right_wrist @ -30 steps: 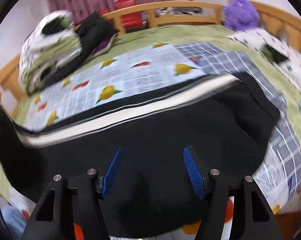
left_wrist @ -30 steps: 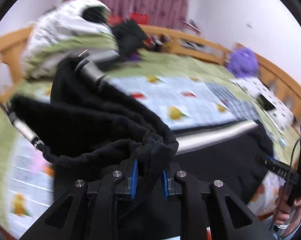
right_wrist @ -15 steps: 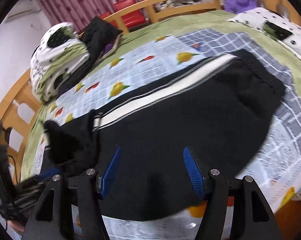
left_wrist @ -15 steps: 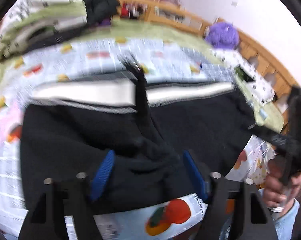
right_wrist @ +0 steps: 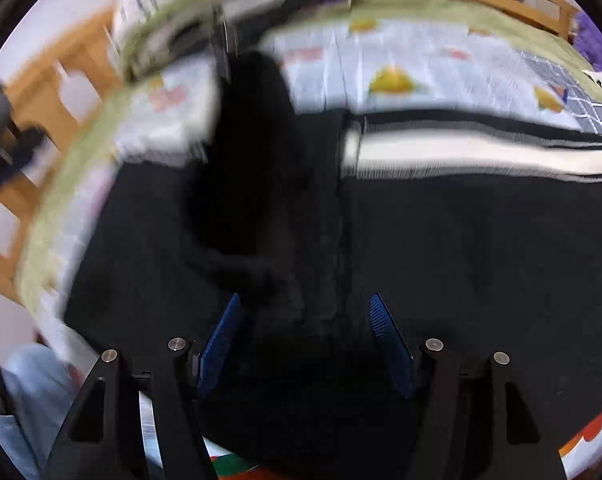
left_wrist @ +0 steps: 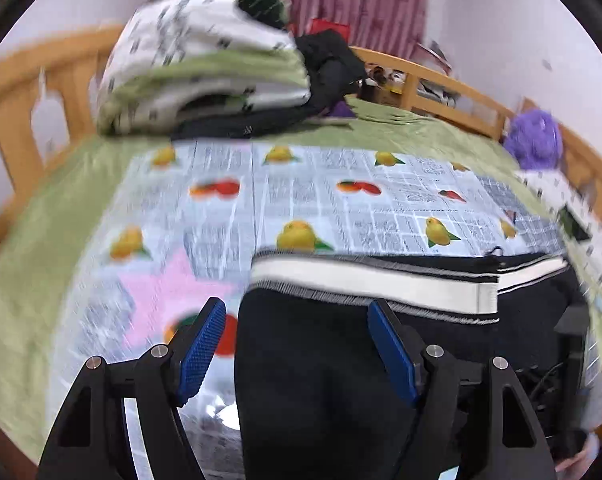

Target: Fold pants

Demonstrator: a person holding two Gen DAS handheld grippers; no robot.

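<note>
The black pants with a white side stripe lie folded over on the fruit-print sheet. My left gripper is open and empty just above their left edge. My right gripper is open and empty low over the black cloth. The white stripe runs across the far side in the right wrist view. A dark raised lump of cloth shows left of centre, blurred.
A pile of folded bedding and dark clothes sits at the back of the bed. A wooden rail runs round it. A purple plush toy is at the far right.
My left gripper has let go of the pants' end, opened and drawn back to the left. The lifted end now lies on the pants. My right gripper moved left, staying open.
</note>
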